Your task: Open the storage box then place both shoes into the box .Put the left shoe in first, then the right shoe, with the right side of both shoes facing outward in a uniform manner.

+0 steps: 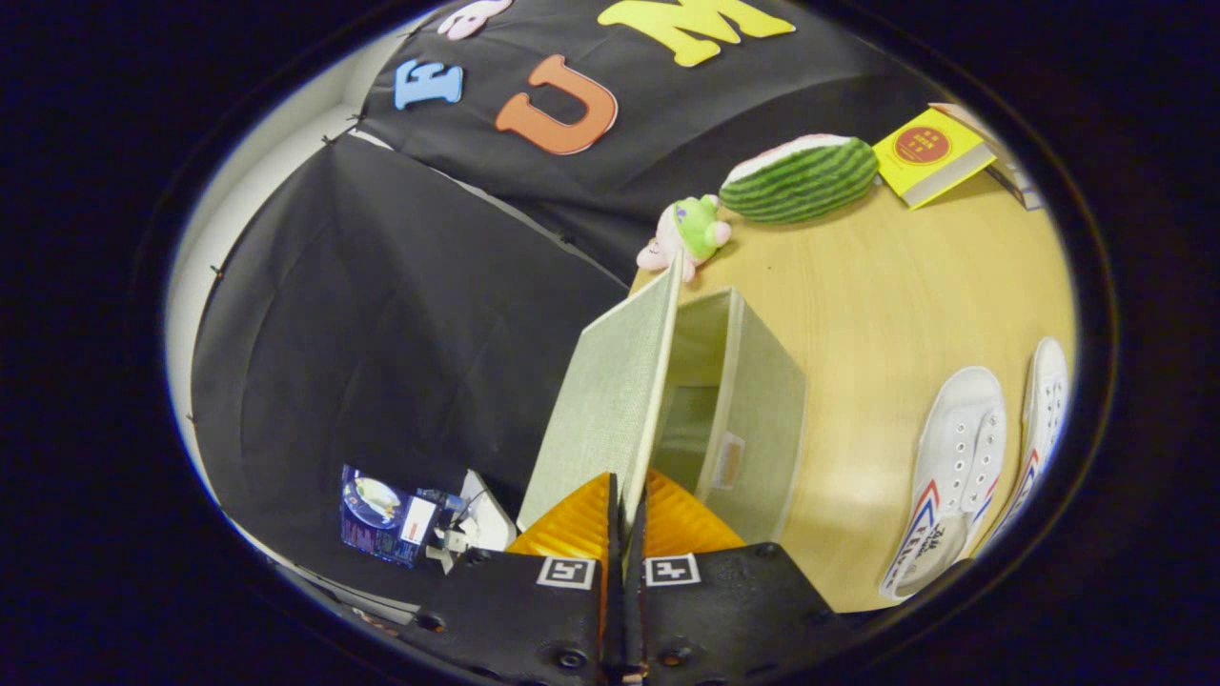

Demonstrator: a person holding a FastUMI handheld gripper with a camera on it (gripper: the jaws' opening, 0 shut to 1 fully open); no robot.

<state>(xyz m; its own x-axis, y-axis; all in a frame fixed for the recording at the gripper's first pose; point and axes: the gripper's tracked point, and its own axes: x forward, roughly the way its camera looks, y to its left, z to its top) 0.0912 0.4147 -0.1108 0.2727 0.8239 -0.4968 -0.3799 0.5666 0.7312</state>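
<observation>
A pale green fabric storage box (753,419) stands on the wooden table (905,286), its inside showing. Its lid (610,400) is swung up on edge, and my gripper (626,495) is shut on the lid's near edge, the orange fingers (572,524) pressing it from both sides. Two white canvas shoes with red and blue stripes lie side by side on the table to the right of the box: the nearer shoe (958,467) and the farther one (1039,419), both apart from the gripper.
At the table's far edge sit a small pink-and-green plush toy (688,233), a watermelon-slice plush (799,177) and a yellow book (929,152). Left of the fingers, below the table, lies a blue packet (386,519) with some white items.
</observation>
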